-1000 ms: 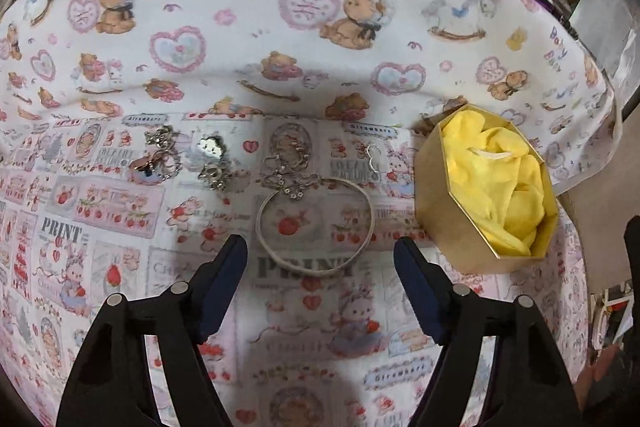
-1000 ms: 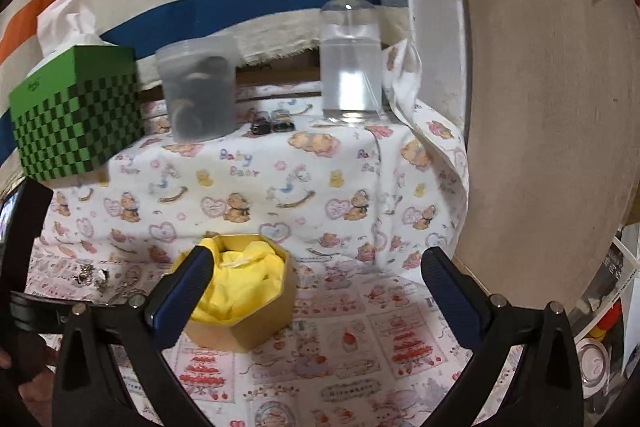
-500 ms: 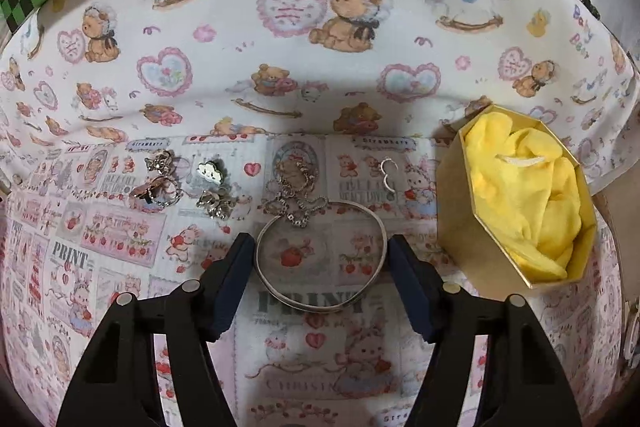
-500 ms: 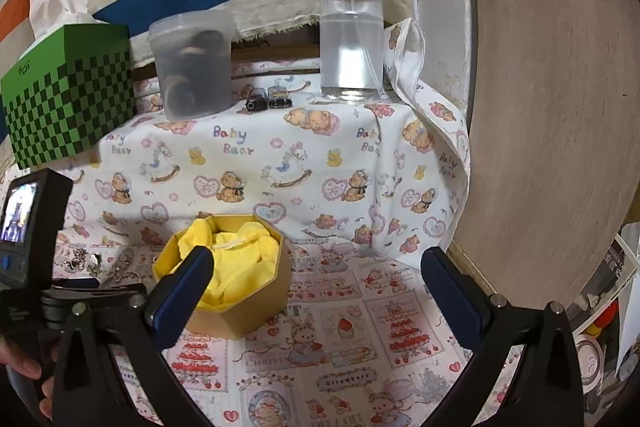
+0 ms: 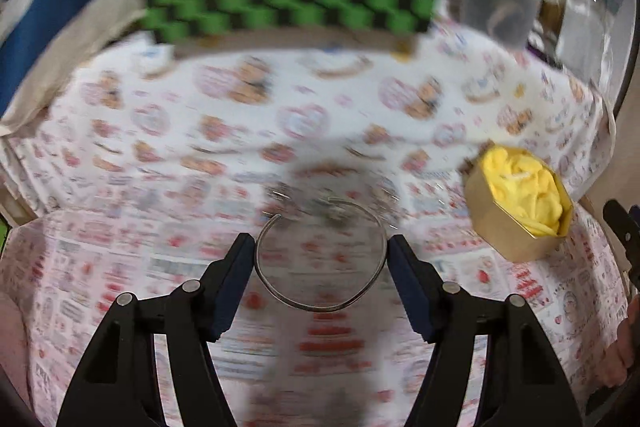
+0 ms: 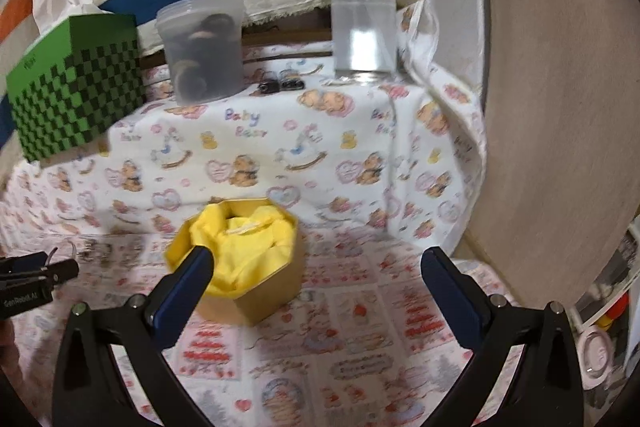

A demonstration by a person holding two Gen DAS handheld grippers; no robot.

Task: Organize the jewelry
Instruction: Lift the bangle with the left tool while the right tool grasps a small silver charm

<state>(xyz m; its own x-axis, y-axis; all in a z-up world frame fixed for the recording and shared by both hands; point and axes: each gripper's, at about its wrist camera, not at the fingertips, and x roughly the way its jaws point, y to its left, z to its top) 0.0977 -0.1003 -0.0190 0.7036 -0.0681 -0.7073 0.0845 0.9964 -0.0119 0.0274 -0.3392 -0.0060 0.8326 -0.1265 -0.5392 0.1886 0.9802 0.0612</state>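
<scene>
Clearly the left tongs pinch the silver bangle by its sides above the surface (right tongs gape empty), so the carry is underway, and next calls for releasing it over the yellow-lined box near the right edge.

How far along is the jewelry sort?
Early. Done: nothing visible in the gold box except its yellow cloth. In hand: the left gripper is shut on the silver bangle. The right gripper is open, idle. Left: boxing the bangle and the blurred small pieces beyond it.
</scene>
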